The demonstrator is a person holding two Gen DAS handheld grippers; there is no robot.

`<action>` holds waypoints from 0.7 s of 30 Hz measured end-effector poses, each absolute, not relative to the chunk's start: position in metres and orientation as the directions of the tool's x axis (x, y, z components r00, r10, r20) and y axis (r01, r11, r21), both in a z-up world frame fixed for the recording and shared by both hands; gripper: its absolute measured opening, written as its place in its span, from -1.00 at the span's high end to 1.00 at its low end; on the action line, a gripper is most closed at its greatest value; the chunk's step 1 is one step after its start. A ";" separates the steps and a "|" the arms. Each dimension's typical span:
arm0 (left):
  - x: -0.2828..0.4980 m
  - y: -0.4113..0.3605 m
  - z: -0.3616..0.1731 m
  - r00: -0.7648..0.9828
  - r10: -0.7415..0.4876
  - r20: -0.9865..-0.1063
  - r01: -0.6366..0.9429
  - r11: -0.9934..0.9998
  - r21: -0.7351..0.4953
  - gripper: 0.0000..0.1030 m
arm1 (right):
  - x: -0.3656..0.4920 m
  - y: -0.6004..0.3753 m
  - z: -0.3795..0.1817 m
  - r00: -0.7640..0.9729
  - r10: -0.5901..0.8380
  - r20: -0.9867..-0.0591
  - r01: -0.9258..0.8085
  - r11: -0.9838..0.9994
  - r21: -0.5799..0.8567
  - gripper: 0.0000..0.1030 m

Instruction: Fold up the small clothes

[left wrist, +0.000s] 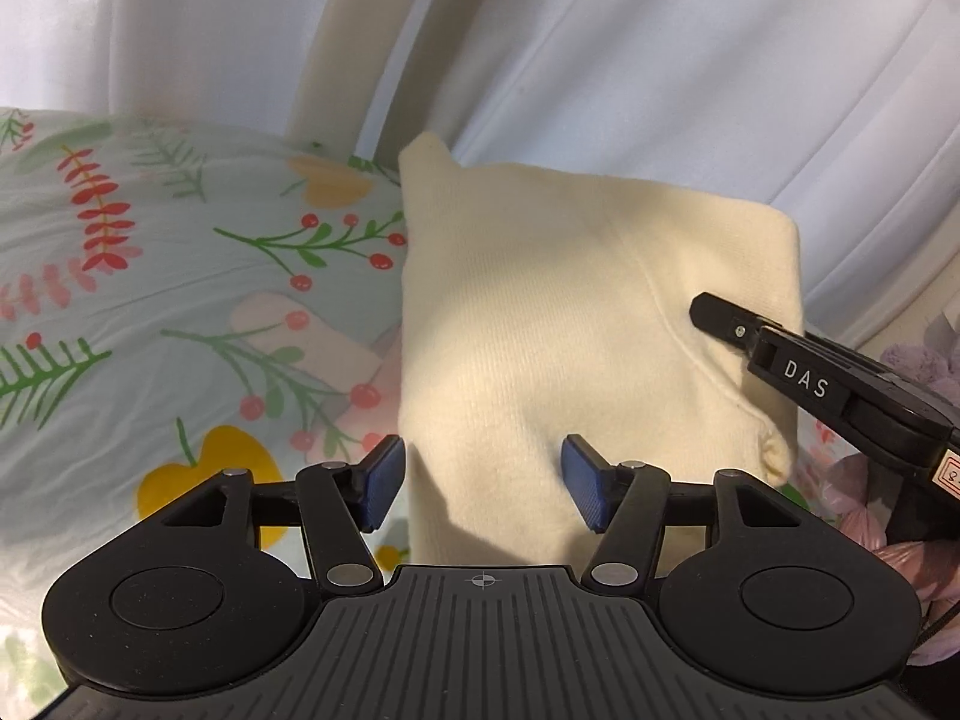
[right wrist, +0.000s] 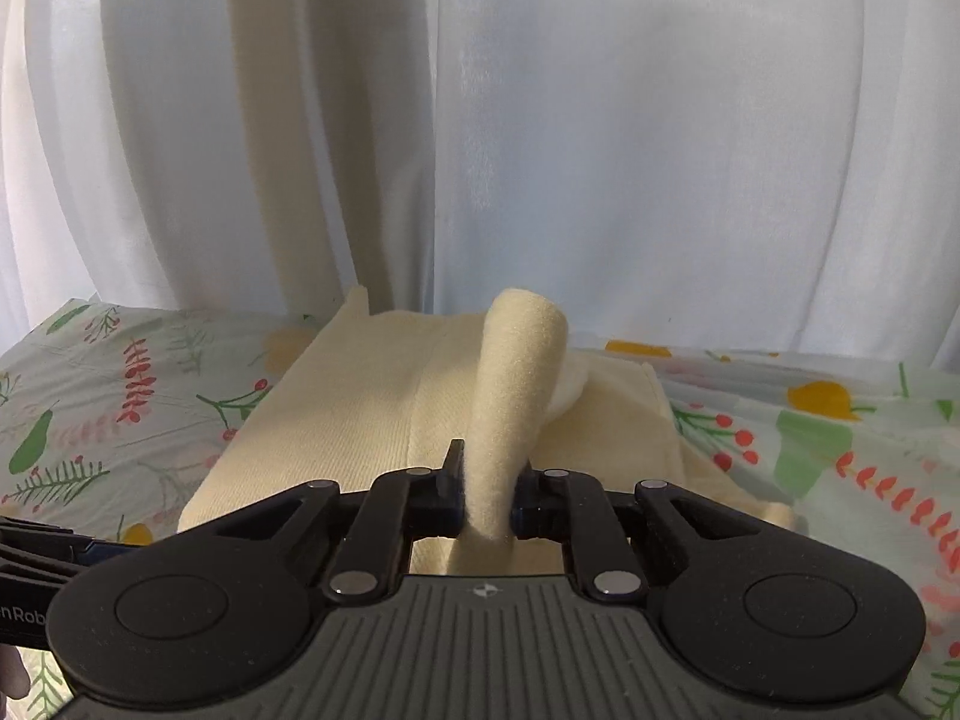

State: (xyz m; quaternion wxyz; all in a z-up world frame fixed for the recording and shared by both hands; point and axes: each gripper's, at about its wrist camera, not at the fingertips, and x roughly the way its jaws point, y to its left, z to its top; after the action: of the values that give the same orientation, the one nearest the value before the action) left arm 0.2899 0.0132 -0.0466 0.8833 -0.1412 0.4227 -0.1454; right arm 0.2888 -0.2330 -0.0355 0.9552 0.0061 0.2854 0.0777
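Observation:
A cream knit garment (left wrist: 540, 324) lies partly folded on the floral bedsheet (left wrist: 150, 276). My left gripper (left wrist: 480, 480) is open, its blue pads either side of the garment's near edge, holding nothing. My right gripper (right wrist: 487, 501) is shut on a raised fold of the cream garment (right wrist: 516, 396), lifting it above the flat part (right wrist: 360, 408). The right gripper also shows in the left wrist view (left wrist: 708, 309), over the garment's right side.
White curtains (right wrist: 600, 150) hang behind the bed. The floral sheet (right wrist: 810, 432) spreads on both sides of the garment. Purple flower-shaped items (left wrist: 924, 360) lie at the right edge of the left wrist view.

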 end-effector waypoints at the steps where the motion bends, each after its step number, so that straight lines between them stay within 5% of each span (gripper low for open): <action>1: 0.289 0.012 -0.042 0.608 -0.380 -0.697 0.147 0.917 -0.371 -0.22 | 0.285 -0.235 -0.030 0.846 0.126 -0.518 -0.120 0.992 0.046 0.78; 4: 0.292 0.006 -0.040 0.611 -0.382 -0.693 0.165 0.918 -0.360 -0.22 | 0.279 -0.248 -0.023 0.882 0.030 -0.471 -0.025 1.000 0.018 0.78; 21: 0.300 -0.015 -0.064 0.514 -0.407 -0.755 0.199 0.913 -0.357 -0.30 | 0.284 -0.278 -0.072 0.811 -0.153 -0.564 0.129 0.988 -0.083 0.78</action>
State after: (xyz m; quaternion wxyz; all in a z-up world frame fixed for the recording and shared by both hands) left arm 0.2996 -0.0149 -0.0643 0.8628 -0.1130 0.4605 -0.1755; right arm 0.2837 -0.2778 -0.0724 0.9514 -0.0205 0.2981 -0.0742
